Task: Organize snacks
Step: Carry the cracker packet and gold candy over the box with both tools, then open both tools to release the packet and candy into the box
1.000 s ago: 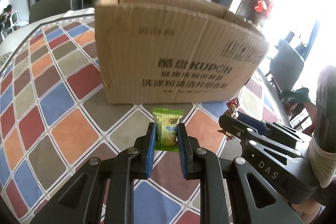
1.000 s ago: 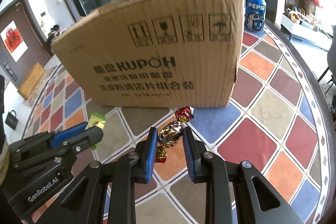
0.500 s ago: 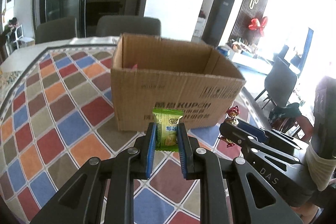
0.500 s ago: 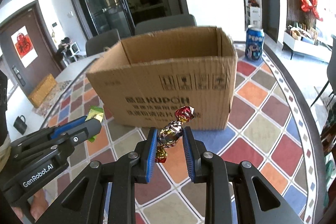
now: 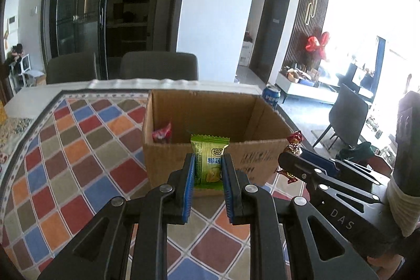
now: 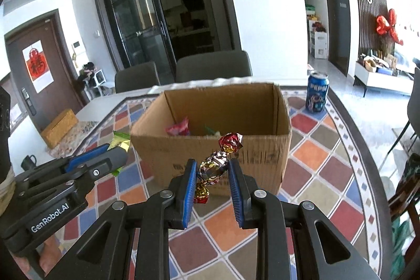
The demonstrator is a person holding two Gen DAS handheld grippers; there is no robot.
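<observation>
Now the left gripper [image 5: 208, 167] is clamped on a green snack packet [image 5: 208, 160], which stands upright between the blue pads with its serrated top edge above the fingertips. Beside it, the right gripper [image 6: 212, 172] pinches a foil-wrapped candy [image 6: 214, 167] by its silver middle; one twisted red-and-gold end sticks up past the pads and the other hangs below them. Both grippers are held side by side above the tabletop, just in front of an open cardboard box [image 5: 168, 162], with their snacks raised to about the height of its near rim. In the right wrist view the left gripper shows at the left edge with a corner of the green packet poking out of it.

Inside the box, a red wrapped snack [image 5: 162, 133] leans against the left wall; the right wrist view also shows a scrap of green wrapper near it. The box sits on a tablecloth [image 6: 328, 169] of coloured diamonds. A blue Pepsi can [image 6: 317, 92] stands on the table behind the box's right corner, apart from it. Two grey chairs [image 6: 212, 67] stand at the far side.
</observation>
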